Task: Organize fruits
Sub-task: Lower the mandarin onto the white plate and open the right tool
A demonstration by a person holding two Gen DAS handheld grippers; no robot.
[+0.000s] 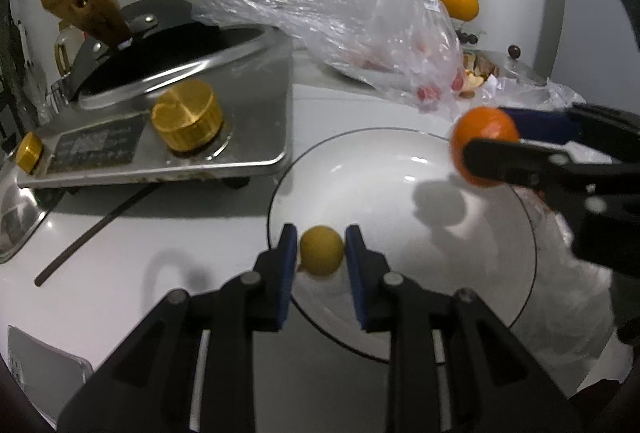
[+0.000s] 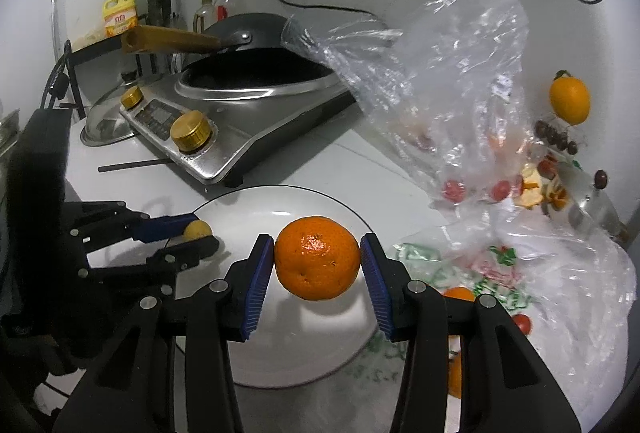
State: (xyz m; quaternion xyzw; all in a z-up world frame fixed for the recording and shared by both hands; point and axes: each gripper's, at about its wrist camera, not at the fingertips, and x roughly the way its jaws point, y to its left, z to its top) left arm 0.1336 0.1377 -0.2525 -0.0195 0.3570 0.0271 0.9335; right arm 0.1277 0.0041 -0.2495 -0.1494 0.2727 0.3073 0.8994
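A white plate (image 1: 460, 273) with a thin dark rim lies on the white counter; it also shows in the right wrist view (image 2: 320, 353). My left gripper (image 1: 322, 251) is shut on a small yellow fruit (image 1: 321, 250) at the plate's near-left edge; that fruit shows in the right wrist view (image 2: 197, 229) too. My right gripper (image 2: 317, 259) is shut on an orange mandarin (image 2: 317, 257) and holds it above the plate. In the left wrist view the mandarin (image 1: 482, 137) hangs over the plate's far right rim.
An induction cooker (image 1: 172, 137) with a black wok (image 2: 256, 73) stands at the left. A crumpled clear plastic bag (image 2: 452, 93) with small red fruits lies behind the plate. A yellow citrus (image 2: 570, 101), dark grapes (image 2: 554, 137) and peels (image 2: 532, 189) lie at the far right. A dark chopstick (image 1: 96, 229) lies left.
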